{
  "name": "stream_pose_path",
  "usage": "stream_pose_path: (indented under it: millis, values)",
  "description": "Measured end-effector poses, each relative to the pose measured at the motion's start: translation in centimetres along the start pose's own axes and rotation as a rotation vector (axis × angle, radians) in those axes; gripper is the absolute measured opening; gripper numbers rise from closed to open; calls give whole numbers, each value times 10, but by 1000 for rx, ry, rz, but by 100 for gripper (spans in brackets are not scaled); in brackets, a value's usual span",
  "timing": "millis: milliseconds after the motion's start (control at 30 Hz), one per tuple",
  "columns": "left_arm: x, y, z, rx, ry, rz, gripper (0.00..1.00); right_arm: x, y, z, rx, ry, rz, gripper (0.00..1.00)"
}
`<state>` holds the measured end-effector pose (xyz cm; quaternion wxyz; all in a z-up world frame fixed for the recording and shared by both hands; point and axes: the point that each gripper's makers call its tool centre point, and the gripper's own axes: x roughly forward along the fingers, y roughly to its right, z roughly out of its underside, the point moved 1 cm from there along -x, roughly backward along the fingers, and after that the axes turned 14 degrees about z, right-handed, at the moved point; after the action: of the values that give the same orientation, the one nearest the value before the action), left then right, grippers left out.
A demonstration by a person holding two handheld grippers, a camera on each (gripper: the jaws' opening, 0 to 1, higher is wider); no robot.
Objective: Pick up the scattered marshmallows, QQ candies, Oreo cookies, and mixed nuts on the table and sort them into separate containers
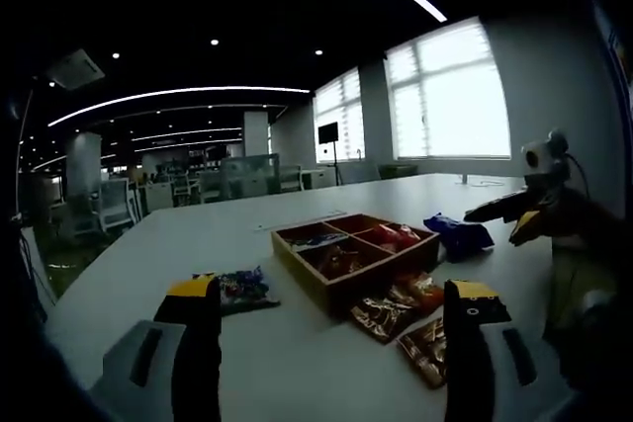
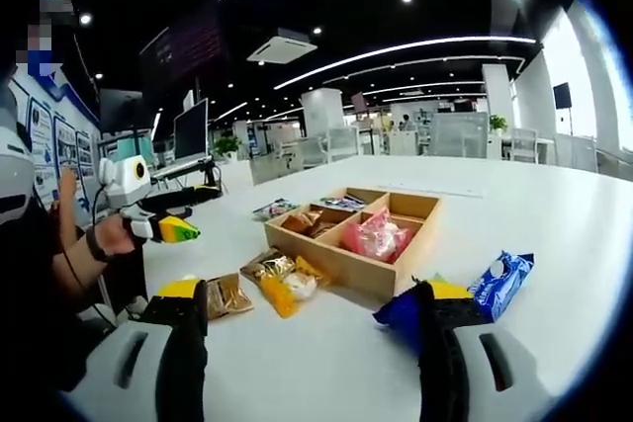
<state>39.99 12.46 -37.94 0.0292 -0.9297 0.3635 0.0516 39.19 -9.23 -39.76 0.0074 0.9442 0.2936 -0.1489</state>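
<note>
brown wooden tray, blue packets, white table.

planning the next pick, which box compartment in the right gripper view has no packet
The near-right compartment of the wooden box, beside the pink packets; the other three hold packets.

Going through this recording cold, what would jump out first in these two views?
A shallow wooden tray with four compartments sits mid-table on the white table, already holding packets, the red-pink packets standing out. Brown and orange snack packets lie loose against its near side, and blue packets lie beside it. The left hand-held gripper hangs above the table edge.
</note>
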Motion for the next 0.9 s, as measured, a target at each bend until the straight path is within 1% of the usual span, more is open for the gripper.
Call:
stream_pose_path:
  millis: [233, 533, 867, 900]
  values:
    - [-1, 1, 1, 7, -9, -2, 97, 8, -11, 2, 0, -11, -27, 83]
    - [-1, 2, 1, 14, -14, 2, 97, 15, -21, 7, -2, -35, -57, 79]
    - [-1, -1, -4, 21, -9, 2, 96, 24, -24, 8, 16, -51, -57, 75]
    - [-1, -1, -3, 21, -11, 2, 96, 27, -23, 10, 16, -66, -49, 75]
